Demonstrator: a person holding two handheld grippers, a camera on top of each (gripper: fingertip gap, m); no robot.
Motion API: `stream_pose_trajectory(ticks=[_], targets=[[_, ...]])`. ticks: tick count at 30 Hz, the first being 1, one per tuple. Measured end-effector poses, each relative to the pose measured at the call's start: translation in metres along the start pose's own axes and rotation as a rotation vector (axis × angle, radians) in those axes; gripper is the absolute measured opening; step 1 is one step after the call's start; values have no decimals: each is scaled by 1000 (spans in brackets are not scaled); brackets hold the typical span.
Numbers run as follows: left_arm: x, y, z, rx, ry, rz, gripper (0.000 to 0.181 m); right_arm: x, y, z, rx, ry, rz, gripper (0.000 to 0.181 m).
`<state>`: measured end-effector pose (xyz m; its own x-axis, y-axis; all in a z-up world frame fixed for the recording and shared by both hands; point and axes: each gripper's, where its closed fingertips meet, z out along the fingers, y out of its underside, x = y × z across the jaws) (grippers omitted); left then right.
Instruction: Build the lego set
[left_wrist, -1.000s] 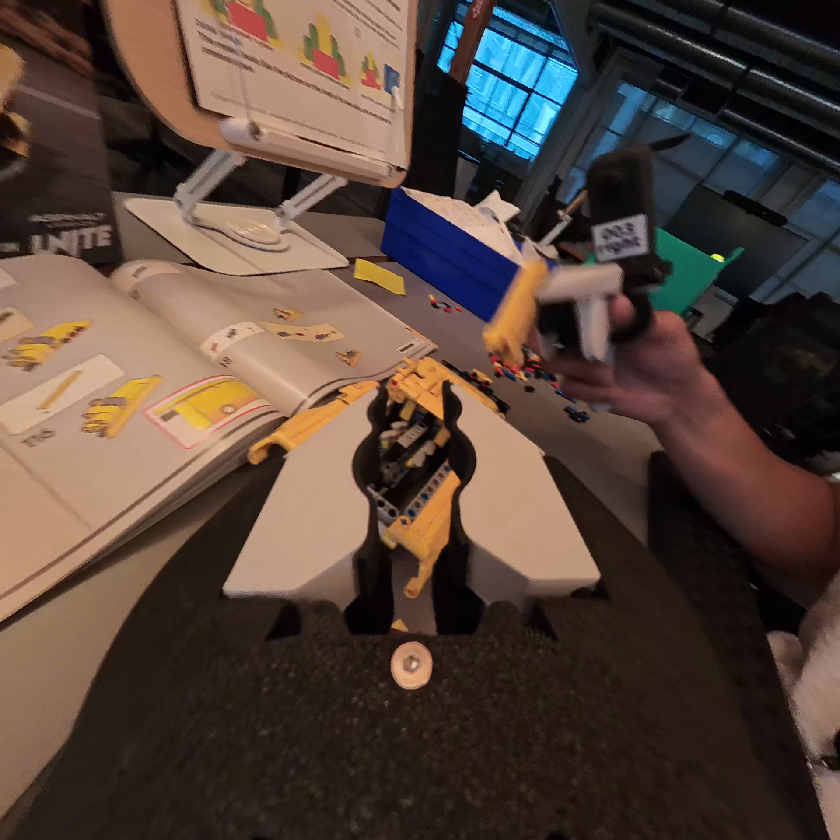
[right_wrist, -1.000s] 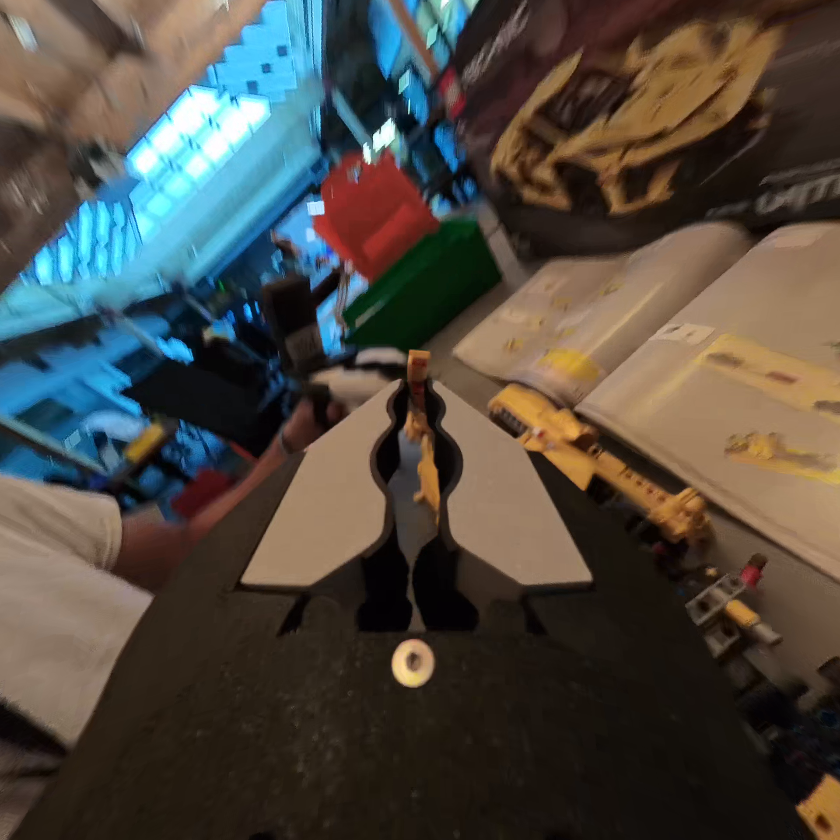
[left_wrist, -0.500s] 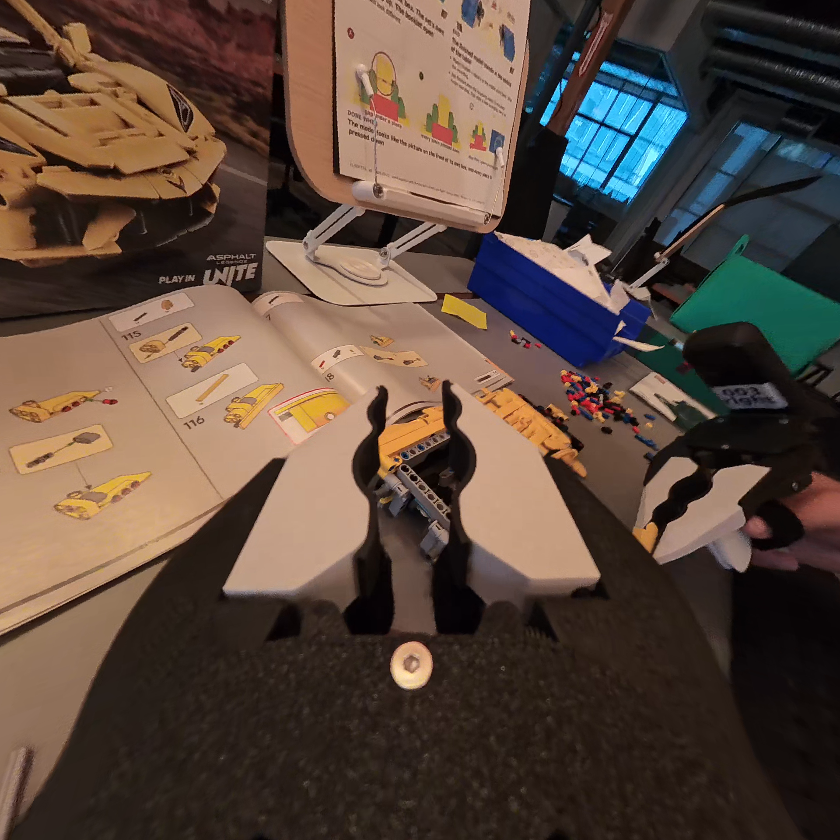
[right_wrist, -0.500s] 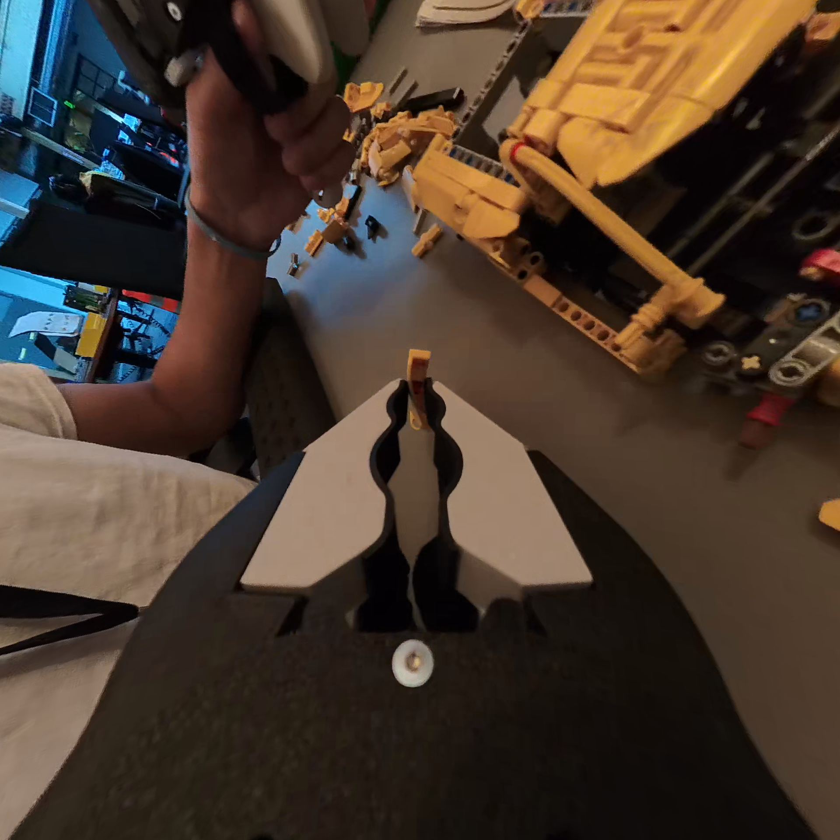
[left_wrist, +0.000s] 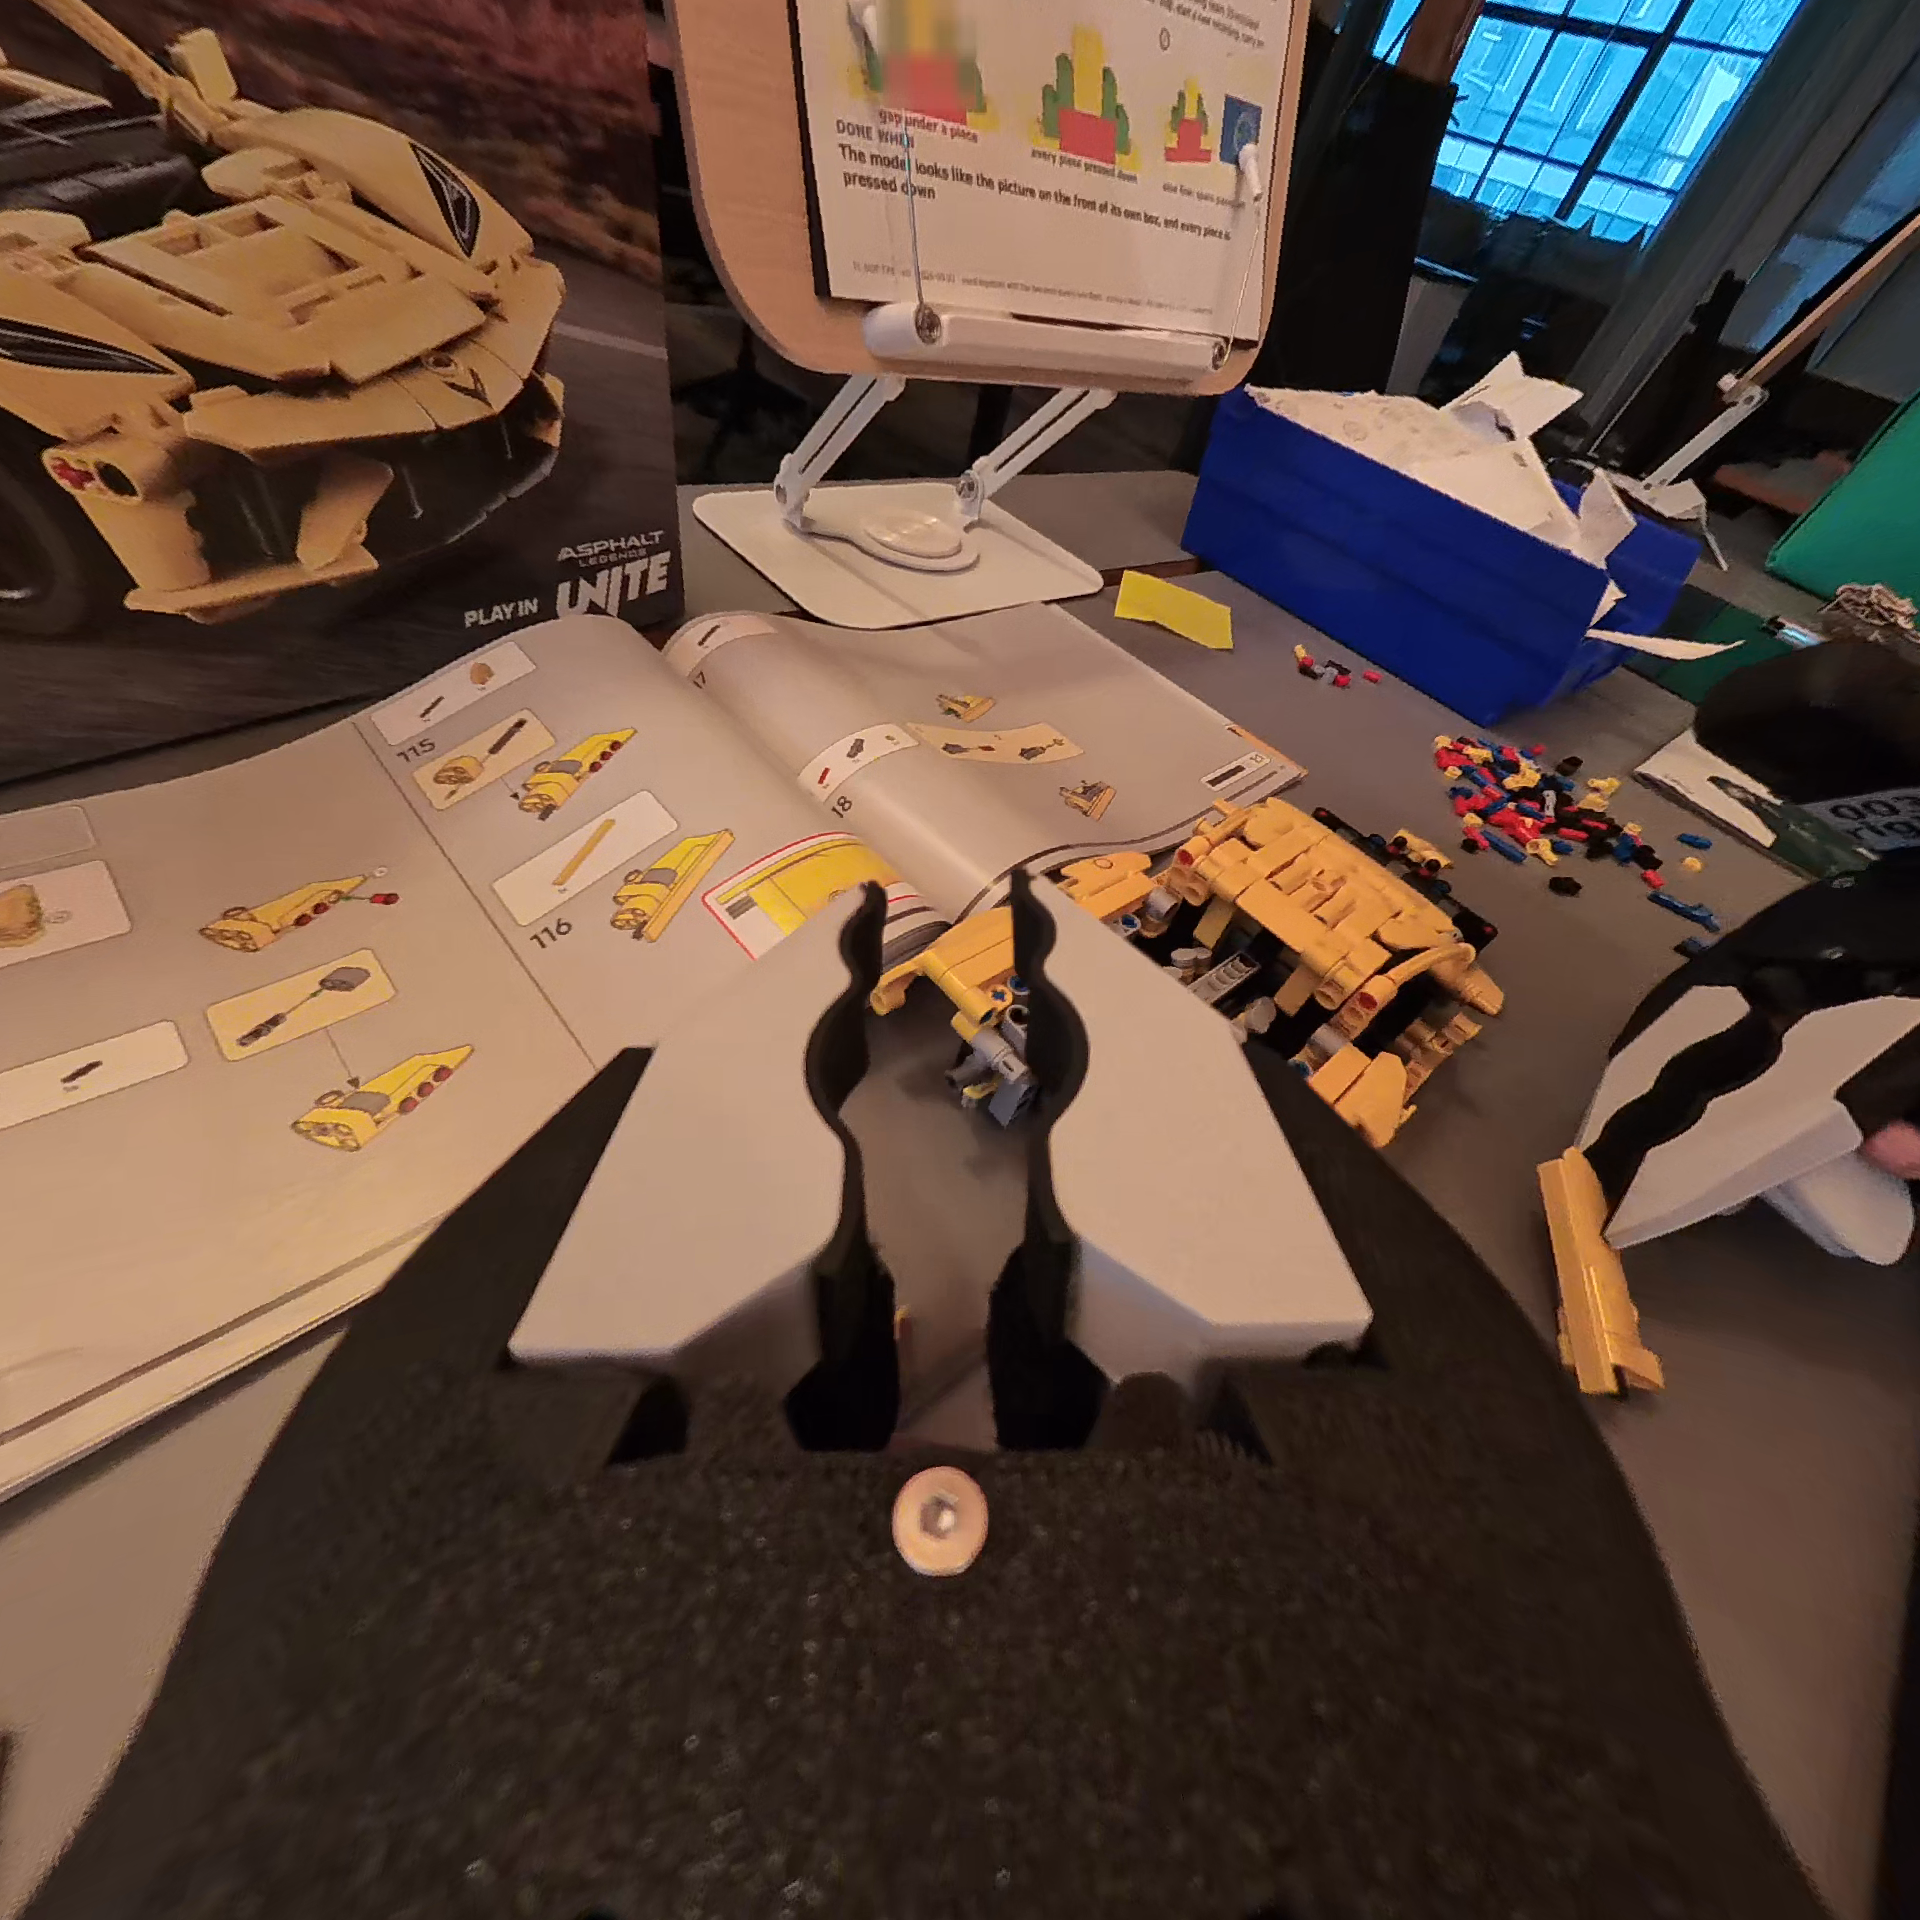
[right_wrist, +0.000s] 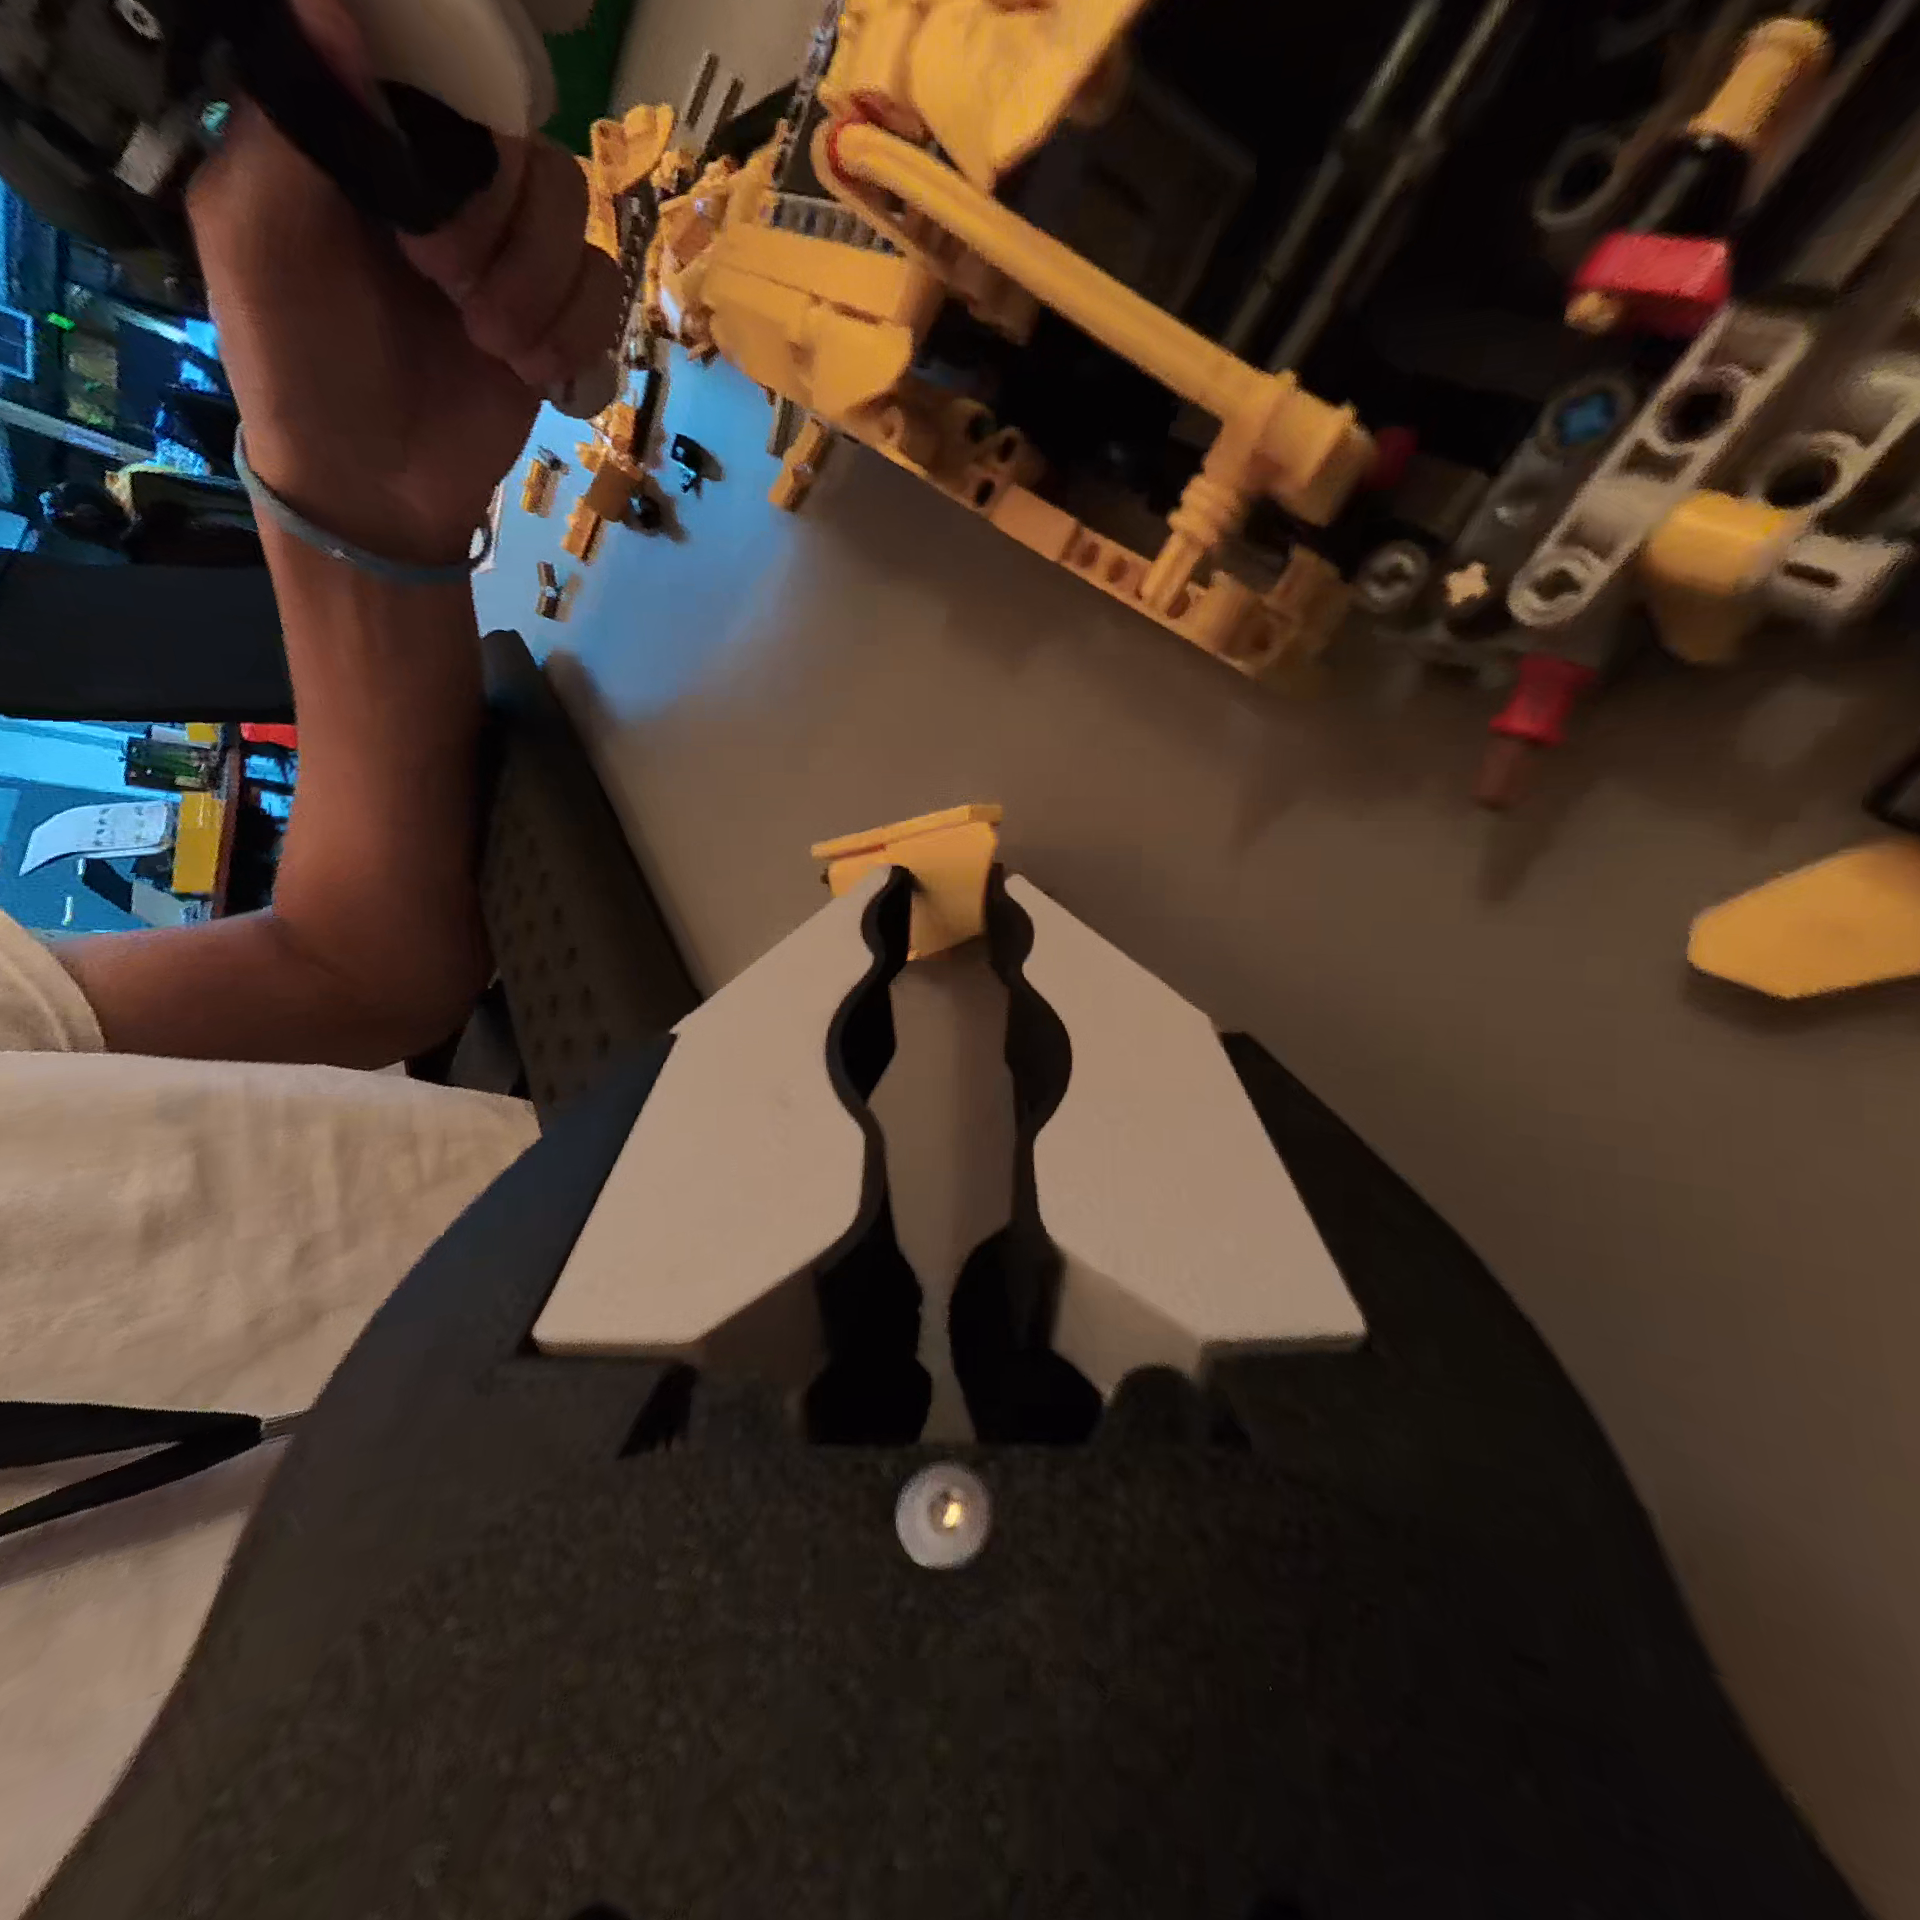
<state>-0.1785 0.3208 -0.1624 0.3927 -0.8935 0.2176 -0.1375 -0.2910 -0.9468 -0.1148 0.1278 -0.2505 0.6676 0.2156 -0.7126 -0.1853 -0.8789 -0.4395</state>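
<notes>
The part-built yellow Lego car (left_wrist: 1299, 956) lies on the grey table (left_wrist: 1475, 1475) just beyond my left gripper (left_wrist: 943, 914). That gripper is open and empty, its tips framing the car's near grey end. My right gripper (left_wrist: 1590, 1195) is at the right, tips down at the table. A long yellow piece (left_wrist: 1595, 1288) lies with its far end on the table. In the right wrist view the piece (right_wrist: 940, 883) sits between the right gripper's (right_wrist: 948, 888) parted fingertips. The car (right_wrist: 914, 270) fills the top of that view.
An open instruction booklet (left_wrist: 468, 935) lies at the left, the set's box (left_wrist: 260, 364) behind it. A stand with a sheet (left_wrist: 1039, 208) and a blue bin (left_wrist: 1403, 561) are at the back. Small loose parts (left_wrist: 1538, 810) lie at the right. A yellow wedge (right_wrist: 1808, 925) lies near. Some 20 cm of space lies between my two pairs of fingers.
My left gripper let go of the car, opened and drew back. My right gripper came down to the table, its jaws widened and the yellow piece turned between them.
</notes>
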Motion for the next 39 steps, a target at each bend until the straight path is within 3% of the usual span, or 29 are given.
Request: stream_pose_trajectory(ticks=[8, 13, 16, 22, 24, 26, 29, 33, 36, 39], targets=[[4, 5, 4, -15, 19, -7, 24, 6, 14, -10, -7, 53, -3, 17], [6, 5, 4, -16, 16, 16, 24, 7, 21, -33, 24, 74, -18, 31], [5, 4, 3, -14, 7, 27, 24, 14, 21, -67, 60, 141, -68, 37], [1, 3, 1, -18, -2, 29, 24, 76, 1, -189, 342, 500, -162, 41], [-7, 3, -1, -28, -33, 67, 24, 78, -8, -207, 445, 505, -171, 41], [-21, 0, -10, -43, -68, 152, 24, 72, -17, -205, 533, 463, -173, 40], [-49, -4, -45, -99, -106, 191, 26, 59, -27, -177, 578, 376, -205, 39], [-85, -5, -127, -199, -202, 26, 26, 57, -38, -147, 609, 386, -284, 33], [-107, 17, -190, -347, -355, -17, 33, 64, -45, -141, 631, 412, -300, 33], [-93, 43, -220, -451, -371, -100, 42, 64, -51, -145, 665, 385, -291, 32]])
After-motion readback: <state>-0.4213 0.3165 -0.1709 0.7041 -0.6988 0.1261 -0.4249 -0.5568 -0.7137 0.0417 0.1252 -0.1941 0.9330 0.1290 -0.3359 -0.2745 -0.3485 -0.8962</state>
